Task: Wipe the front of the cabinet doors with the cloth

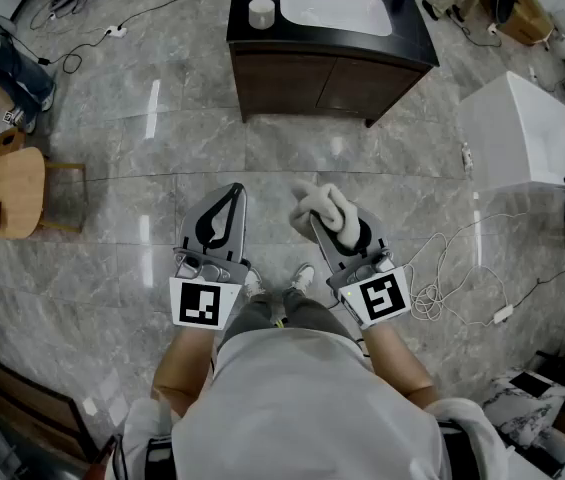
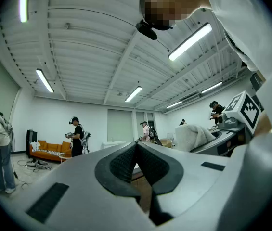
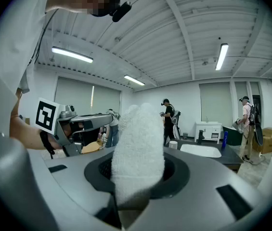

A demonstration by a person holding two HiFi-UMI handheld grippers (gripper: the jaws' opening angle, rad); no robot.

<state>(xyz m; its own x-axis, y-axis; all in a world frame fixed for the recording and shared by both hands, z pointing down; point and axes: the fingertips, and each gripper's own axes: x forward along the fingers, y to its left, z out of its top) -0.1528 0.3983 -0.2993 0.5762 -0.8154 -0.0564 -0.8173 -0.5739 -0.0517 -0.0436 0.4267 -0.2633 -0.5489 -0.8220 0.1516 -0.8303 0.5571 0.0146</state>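
**Cloth** (image 1: 324,206): white terry, bunched into a thick roll.
- Place: centre of the head view, at 1 o'clock from the person's shoes (image 1: 280,280).
- Holder: right gripper (image 1: 340,233). Its jaws are pinched onto the lower fold, and the bulk stands past the tips.
- Handling (judged): light, soft, limp and squashable, not fragile. It is likely to fold or creep out under rubbing, so it is best held deep across a thick fold with a pad left forward.

**Left gripper** (image 1: 230,196): jaws pressed together with nothing between them. It sits just beside the right one, at its 9 o'clock.

**Cabinet doors** (image 1: 322,86): dark wood under a white basin (image 1: 334,8), at 12 o'clock. They are well apart from both grippers and not yet wiped.
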